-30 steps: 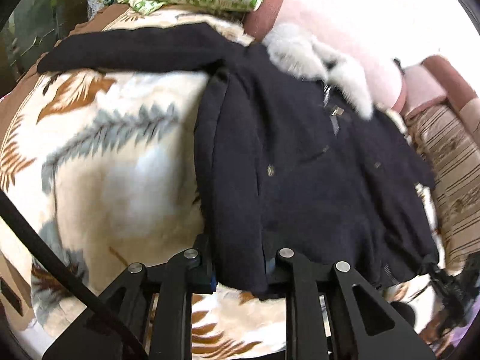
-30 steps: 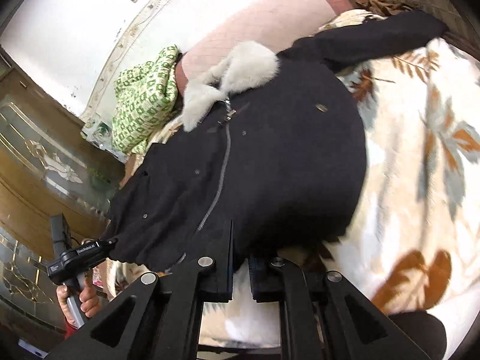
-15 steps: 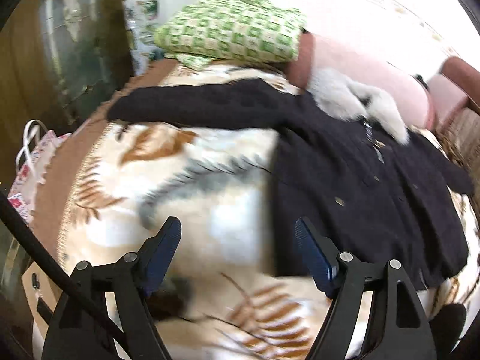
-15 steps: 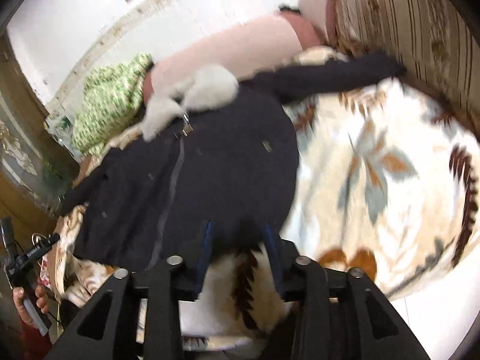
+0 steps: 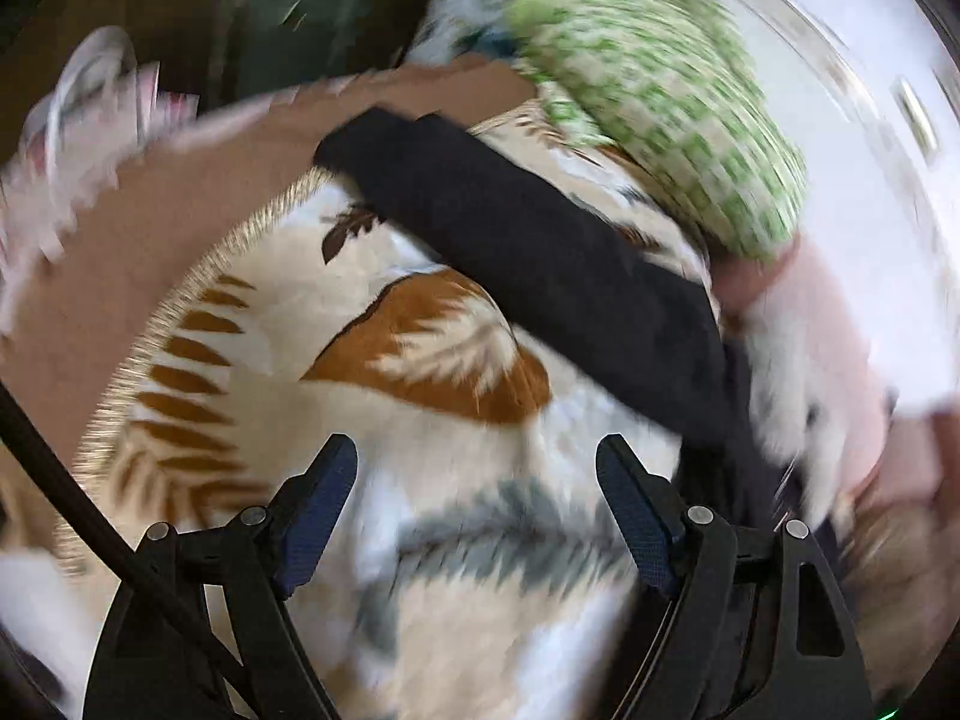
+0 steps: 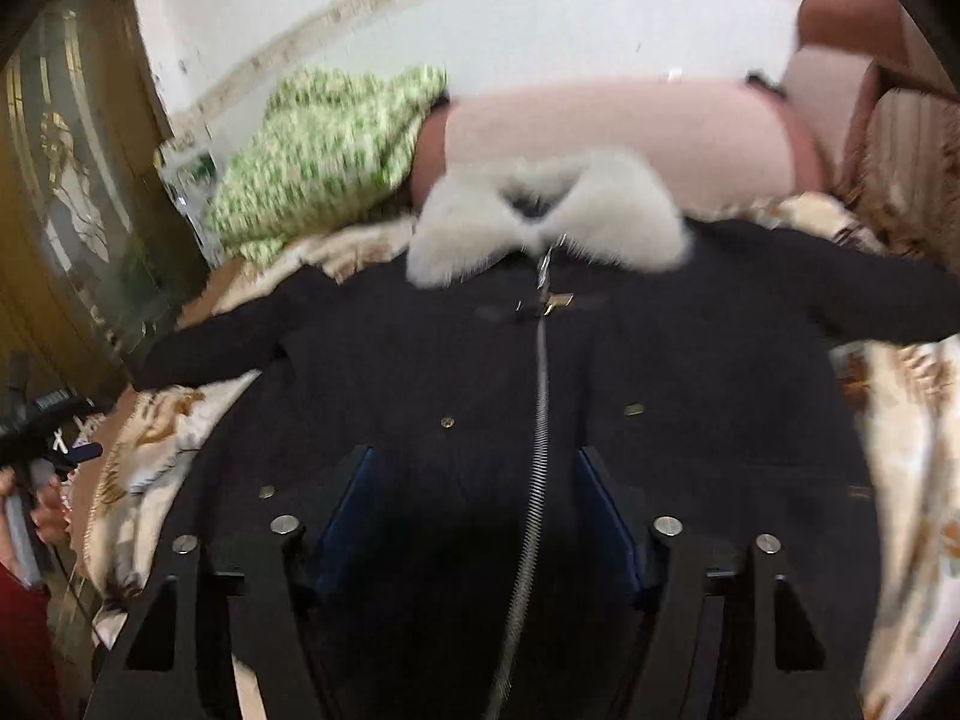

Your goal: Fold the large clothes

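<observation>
Through the left wrist camera I see my left gripper (image 5: 477,492) spread wide and empty above the leaf-print blanket (image 5: 384,360), with one black sleeve (image 5: 528,246) of the coat stretched across it toward the green checked pillow (image 5: 666,120). Through the right wrist camera, my right gripper (image 6: 474,504) is also spread, hovering over the black coat (image 6: 432,372), which lies flat and zipped on the blanket, white fur collar (image 6: 546,222) at the top, both sleeves out sideways.
</observation>
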The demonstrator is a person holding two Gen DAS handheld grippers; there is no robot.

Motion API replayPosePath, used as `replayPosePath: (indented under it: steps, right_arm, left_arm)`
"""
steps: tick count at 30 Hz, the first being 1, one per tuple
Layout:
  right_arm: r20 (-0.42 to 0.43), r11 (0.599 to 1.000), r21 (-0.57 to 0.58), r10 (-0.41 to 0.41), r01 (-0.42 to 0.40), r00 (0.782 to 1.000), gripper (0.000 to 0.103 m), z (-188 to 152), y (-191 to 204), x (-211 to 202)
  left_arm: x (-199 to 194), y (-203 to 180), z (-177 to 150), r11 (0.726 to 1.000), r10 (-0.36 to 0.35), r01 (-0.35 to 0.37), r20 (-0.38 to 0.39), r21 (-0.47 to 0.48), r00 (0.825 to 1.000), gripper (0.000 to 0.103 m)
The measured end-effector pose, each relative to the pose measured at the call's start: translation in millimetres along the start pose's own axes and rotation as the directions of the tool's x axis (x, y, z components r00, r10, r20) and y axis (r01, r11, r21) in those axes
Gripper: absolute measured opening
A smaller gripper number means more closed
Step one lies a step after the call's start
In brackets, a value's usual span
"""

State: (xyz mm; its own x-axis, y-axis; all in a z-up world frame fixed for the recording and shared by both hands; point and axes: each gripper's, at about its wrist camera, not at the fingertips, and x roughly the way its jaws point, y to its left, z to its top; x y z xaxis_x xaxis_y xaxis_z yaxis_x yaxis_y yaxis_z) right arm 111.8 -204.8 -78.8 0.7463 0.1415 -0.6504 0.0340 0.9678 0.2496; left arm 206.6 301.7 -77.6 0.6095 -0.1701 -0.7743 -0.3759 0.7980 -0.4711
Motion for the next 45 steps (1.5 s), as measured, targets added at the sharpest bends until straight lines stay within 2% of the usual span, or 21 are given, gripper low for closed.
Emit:
replayPosePath:
  steps: [2,4,6,9,15,20,21,22,23,24,25,26,28,31,36,39,40,42,45]
  right_arm:
    - [-0.051,1.0,0.019,-0.018,0.019,0.999,0.059,-3,-4,33]
    - [-0.088,0.999,0.035,-0.03,0.033,0.996,0.059,-10,-10,55]
    - [-0.128,0.998,0.039,-0.043,0.049,0.991,0.059,-23,-18,76]
    - [-0.062,0.998,0.005,-0.056,0.056,0.997,0.062,-36,-17,79]
    - [-0.071,1.0,0.012,-0.015,0.016,0.997,0.07,-36,-21,80]
    - [-0.075,1.0,-0.004,-0.008,0.008,0.997,0.076,-35,-17,81]
    - [-0.076,1.0,-0.006,-0.007,0.006,0.997,0.077,-35,-17,82]
    - [-0.077,1.0,-0.008,-0.005,0.004,0.997,0.077,-35,-16,83]
    - [-0.077,1.0,-0.008,-0.003,0.002,0.997,0.078,-35,-16,83]
    - [-0.078,1.0,-0.007,-0.001,0.001,0.997,0.078,-34,-16,83]
    - [-0.077,1.0,-0.007,-0.001,0.0,0.997,0.078,-35,-16,83]
    - [-0.077,1.0,-0.007,0.0,0.0,0.997,0.078,-35,-16,83]
    - [-0.077,1.0,-0.004,0.005,-0.005,0.997,0.079,-35,-17,83]
    - [-0.074,1.0,0.004,0.02,-0.02,0.997,0.079,-35,-18,82]
    - [-0.075,1.0,0.005,0.028,-0.028,0.997,0.08,-34,-17,80]
    - [-0.063,0.997,0.043,0.072,-0.069,0.995,0.079,-30,-20,71]
    - [-0.047,0.993,0.077,0.097,-0.093,0.994,0.079,-28,-23,66]
    - [0.016,0.976,0.16,0.144,-0.145,0.989,0.079,-19,-36,50]
    - [0.095,0.963,0.237,0.111,-0.131,0.989,0.079,-7,-61,34]
  left_arm:
    - [20,20,23,0.992,-0.039,0.038,-0.006,-0.121,0.999,0.081]
    - [39,33,43,0.981,-0.041,0.038,-0.009,-0.192,0.999,0.081]
    - [55,40,62,0.975,-0.042,0.039,-0.008,-0.22,0.999,0.081]
    - [73,48,84,0.968,-0.048,0.049,0.011,-0.247,0.999,0.081]
    - [113,54,117,0.942,-0.131,0.135,0.033,-0.307,0.991,0.081]
    - [132,43,134,0.942,-0.158,0.159,0.028,-0.295,0.987,0.081]
    - [136,37,137,0.95,-0.136,0.135,0.016,-0.283,0.991,0.079]
    - [138,34,139,0.957,-0.104,0.102,0.006,-0.272,0.995,0.066]
    - [141,26,142,0.968,-0.021,0.016,-0.018,-0.249,1.0,0.052]
    - [142,18,144,0.973,0.034,-0.04,-0.034,-0.227,0.999,0.046]
    - [141,10,145,0.976,0.05,-0.058,-0.039,-0.21,0.998,0.027]
    - [138,2,146,0.979,0.069,-0.075,-0.036,-0.191,0.997,0.019]
    - [124,-22,146,0.984,0.125,-0.125,-0.002,-0.124,0.992,0.012]
    - [97,-68,140,0.993,0.112,-0.111,0.041,-0.038,0.993,0.011]
    - [63,-166,109,0.994,-0.028,0.024,0.044,0.104,0.999,0.011]
    - [59,-221,78,0.976,-0.109,0.104,0.012,0.193,0.994,0.011]
    - [61,-247,61,0.961,-0.149,0.15,-0.02,0.232,0.989,0.011]
    - [71,-285,27,0.934,-0.187,0.204,-0.085,0.293,0.979,0.011]
    - [93,-324,-18,0.897,-0.202,0.252,-0.17,0.363,0.965,0.018]
